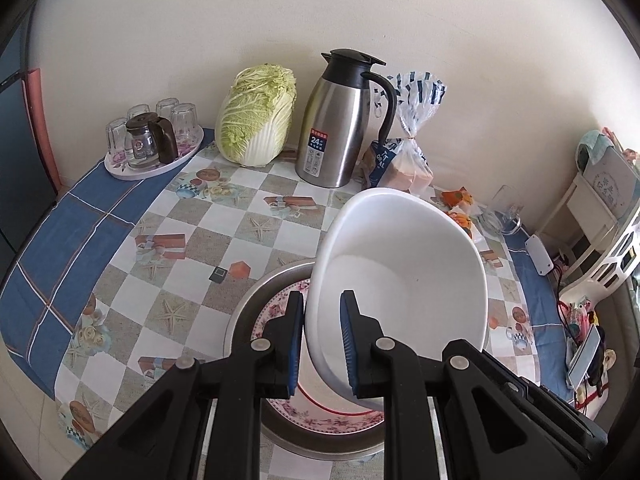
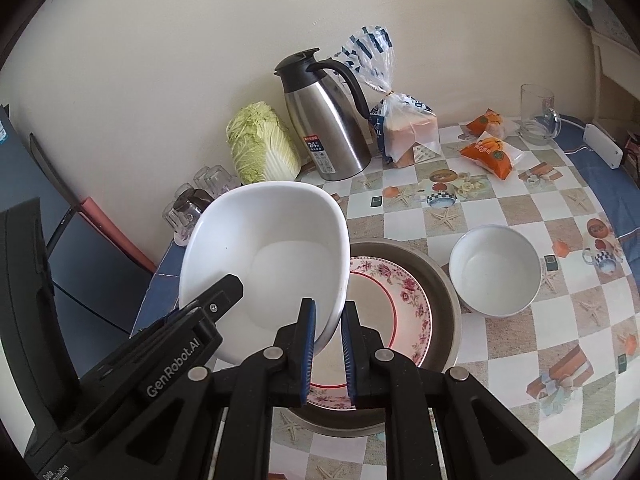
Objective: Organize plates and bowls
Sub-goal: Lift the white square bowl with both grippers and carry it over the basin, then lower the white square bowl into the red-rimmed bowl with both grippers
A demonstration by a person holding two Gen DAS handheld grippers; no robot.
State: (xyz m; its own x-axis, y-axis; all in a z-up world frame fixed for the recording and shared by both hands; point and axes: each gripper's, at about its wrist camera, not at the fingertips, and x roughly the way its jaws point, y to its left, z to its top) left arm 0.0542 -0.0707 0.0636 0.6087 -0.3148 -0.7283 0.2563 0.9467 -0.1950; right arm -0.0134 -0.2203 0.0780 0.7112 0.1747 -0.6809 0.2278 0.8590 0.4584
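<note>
Left wrist view: left tongs (image 1: 322,344) clamped on the near rim of a large white bowl (image 1: 404,276), held tilted above a floral plate (image 1: 276,320). The plate lies in a metal basin (image 1: 244,312) on the desk (image 1: 200,240). At 12 o'clock of the bowl, a steel thermos jug (image 1: 340,128); at 11 o'clock, a cabbage (image 1: 256,116); at 10 o'clock, a tray of glasses (image 1: 152,140).

Right wrist view: right tongs (image 2: 329,344) clamped on the opposite rim of the same large white bowl (image 2: 272,264), with the left tongs' black body at 8 o'clock. Floral plate (image 2: 404,300) in the metal basin (image 2: 444,280). A small white bowl (image 2: 494,276) stands on the desk at 3 o'clock, just beside the basin.
</note>
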